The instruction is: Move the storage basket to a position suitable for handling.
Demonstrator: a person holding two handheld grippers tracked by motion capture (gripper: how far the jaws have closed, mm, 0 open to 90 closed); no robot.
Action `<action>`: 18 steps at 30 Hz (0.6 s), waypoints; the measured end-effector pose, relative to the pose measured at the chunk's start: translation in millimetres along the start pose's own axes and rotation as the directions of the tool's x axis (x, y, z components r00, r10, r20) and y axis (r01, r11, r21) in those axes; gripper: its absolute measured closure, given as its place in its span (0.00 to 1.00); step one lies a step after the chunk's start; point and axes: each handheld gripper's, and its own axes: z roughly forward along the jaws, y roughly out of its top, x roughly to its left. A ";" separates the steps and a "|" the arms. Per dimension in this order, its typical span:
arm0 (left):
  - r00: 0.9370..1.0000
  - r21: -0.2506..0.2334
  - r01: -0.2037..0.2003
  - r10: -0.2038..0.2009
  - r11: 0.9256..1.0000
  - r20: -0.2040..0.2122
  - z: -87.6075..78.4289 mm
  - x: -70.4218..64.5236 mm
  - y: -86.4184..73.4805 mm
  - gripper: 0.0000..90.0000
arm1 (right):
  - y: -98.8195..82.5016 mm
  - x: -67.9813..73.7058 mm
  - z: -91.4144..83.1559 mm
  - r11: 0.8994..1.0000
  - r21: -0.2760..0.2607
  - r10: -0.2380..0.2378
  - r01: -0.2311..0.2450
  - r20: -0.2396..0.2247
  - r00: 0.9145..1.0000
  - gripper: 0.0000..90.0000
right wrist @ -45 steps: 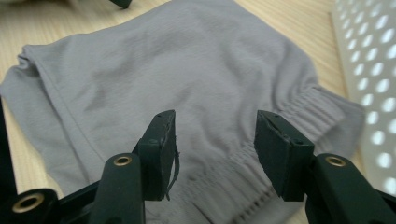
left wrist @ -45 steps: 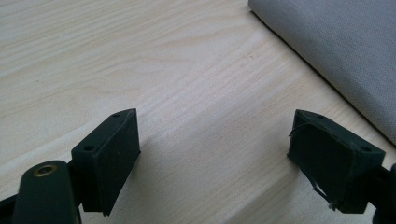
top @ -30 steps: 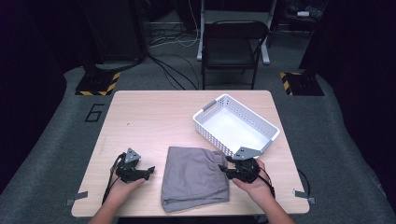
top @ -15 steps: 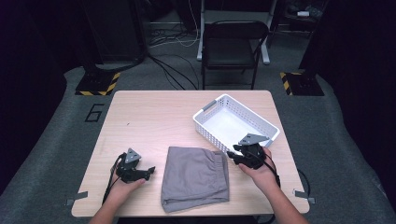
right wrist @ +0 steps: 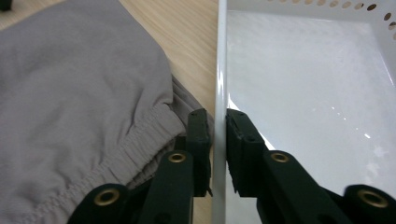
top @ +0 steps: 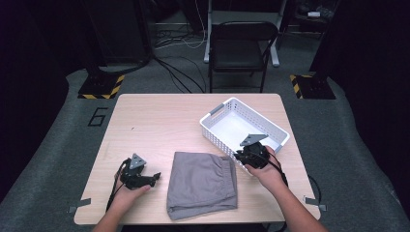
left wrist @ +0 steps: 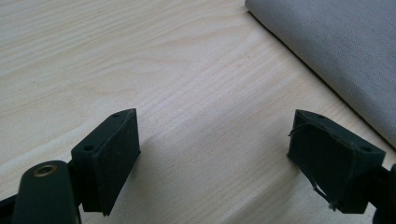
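The right tool (right wrist: 216,128) has just been closing, and its two black jaws now pinch the near wall of the white basket (top: 220,115), one jaw inside and one outside, at the corner closest to the folded grey shorts (top: 203,181). The basket stands on the right half of the worktop (top: 159,116), its near wall touching the elastic waistband of the shorts, which lie flat near the front edge. The left tool (left wrist: 215,154) rests low over bare wood just left of the shorts, its jaws spread wide with nothing between them.
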 end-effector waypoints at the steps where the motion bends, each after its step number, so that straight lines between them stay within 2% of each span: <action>1: 1.000 0.000 0.001 -0.001 1.000 0.000 0.0 0.0 0.0 0.18 | 1.4 -2.0 0.0 1.000 0.008 -0.002 0.002 -0.009 1.000 0.92; 5: 1.000 -0.004 0.002 -0.002 1.000 -0.003 0.3 -0.3 -0.1 0.18 | 3.4 -3.2 2.5 1.000 -0.002 -0.001 0.001 -0.003 1.000 0.94; 8: 1.000 -0.003 0.004 -0.004 1.000 -0.001 0.2 -0.3 0.0 0.18 | 4.1 -6.2 3.6 1.000 -0.002 0.003 -0.003 -0.019 1.000 0.94; 14: 1.000 0.000 -0.001 0.001 1.000 -0.004 0.0 -0.1 0.1 0.18 | 12.4 -7.7 10.3 0.999 -0.001 -0.044 0.044 -0.050 0.998 0.94; 16: 1.000 0.000 0.002 -0.002 1.000 -0.002 0.1 -0.2 0.1 0.18 | 15.2 -6.6 12.9 0.999 0.003 -0.040 0.040 -0.055 0.998 0.94; 17: 1.000 -0.001 0.004 -0.004 1.000 -0.002 0.1 -0.3 0.0 0.18 | 19.1 -8.5 16.0 0.998 0.005 -0.063 0.064 -0.067 0.996 0.95; 18: 1.000 -0.001 0.004 -0.004 1.000 -0.002 0.1 -0.3 0.0 0.18 | 19.1 -8.5 16.0 0.998 0.005 -0.063 0.064 -0.067 0.996 0.95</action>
